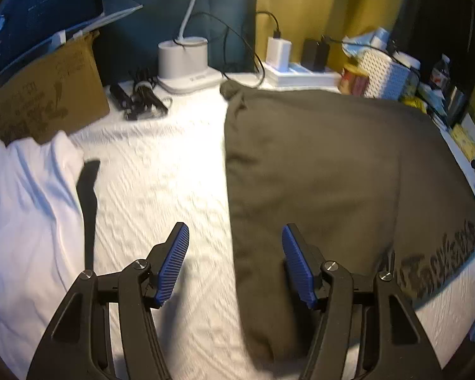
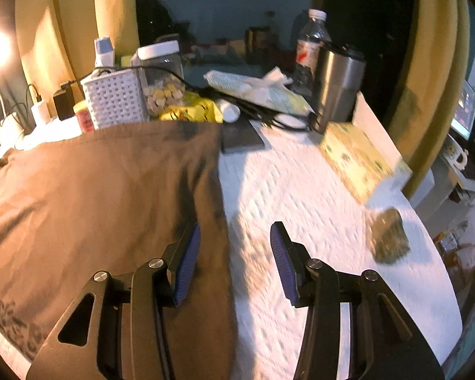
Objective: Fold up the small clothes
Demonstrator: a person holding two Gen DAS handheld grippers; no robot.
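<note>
A dark olive-brown shirt [image 1: 326, 171] with printed lettering lies flat on the white quilted table cover [image 1: 155, 177]. My left gripper [image 1: 234, 237] hovers open over the shirt's left edge, one blue pad above the cover and the other above the cloth, nothing between them. In the right wrist view the same shirt [image 2: 104, 196] fills the left half. My right gripper [image 2: 234, 237] stands open over the shirt's right edge, empty. A white garment [image 1: 25, 221] with a dark strap lies at the far left. A small folded olive cloth [image 2: 389, 237] sits at the right.
Along the back stand a cardboard box [image 1: 44, 98], a lamp base [image 1: 186, 63], chargers and cables [image 1: 278, 50], a white perforated basket [image 2: 114, 98], a steel tumbler [image 2: 338, 88], a water bottle [image 2: 313, 41] and a yellow-green booklet [image 2: 357, 158]. The table's right edge drops off near the small cloth.
</note>
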